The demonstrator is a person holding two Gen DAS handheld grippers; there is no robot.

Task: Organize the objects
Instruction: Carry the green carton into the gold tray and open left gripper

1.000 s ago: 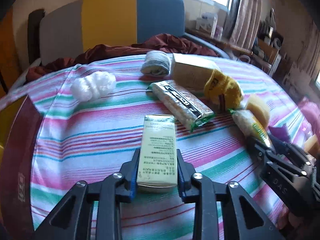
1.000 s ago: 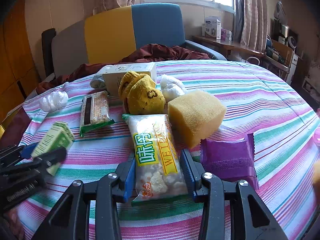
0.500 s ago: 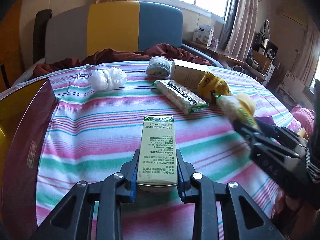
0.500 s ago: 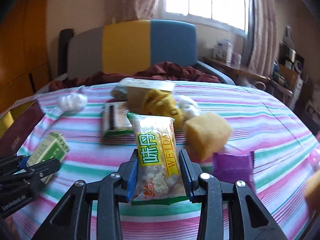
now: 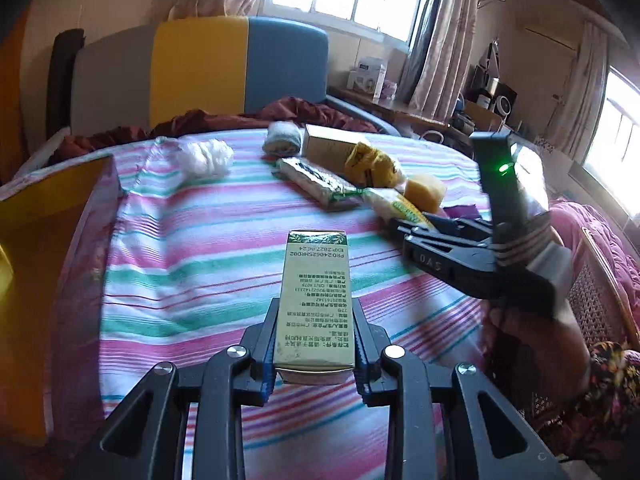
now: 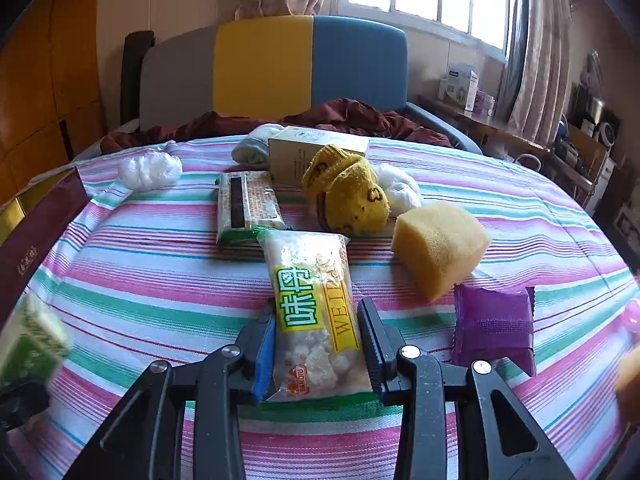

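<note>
Holding a pale green carton (image 5: 318, 300) between our left gripper (image 5: 316, 338) jaws, we see the blue pads pressed flat on its two long sides, closed as narrow as the box allows. The carton points away from us, printed side up, and it is lifted above the striped bedcover (image 5: 192, 248). At the left edge of this view stands a dark red box with a gold inside (image 5: 60, 216), just beside the bedcover.

Our right gripper (image 6: 318, 344) has its jaws closed on a clear snack bag with a yellow and green label (image 6: 314, 312). The pads squeeze the lower half of the bag, and the upper half sticks out forward over the stripes. In the left wrist view we see this gripper from the side, with a hand (image 5: 532, 344) under it.

Behind the bag lies a green-edged cracker packet (image 6: 246, 208), and to the right of that a rolled yellow sock (image 6: 348, 196), touching a white wad (image 6: 400, 190). A yellow sponge (image 6: 438, 246) sits right of the bag, and a purple sachet (image 6: 494, 326) lies just in front of the sponge, near our right jaw. Farther back we find a beige carton (image 6: 316, 150) and a rolled grey sock (image 6: 254, 148) beside it. Another white wad (image 6: 150, 170) lies alone on the left, well apart from the group. A blurred green carton shows at the left edge of the right wrist view
</note>
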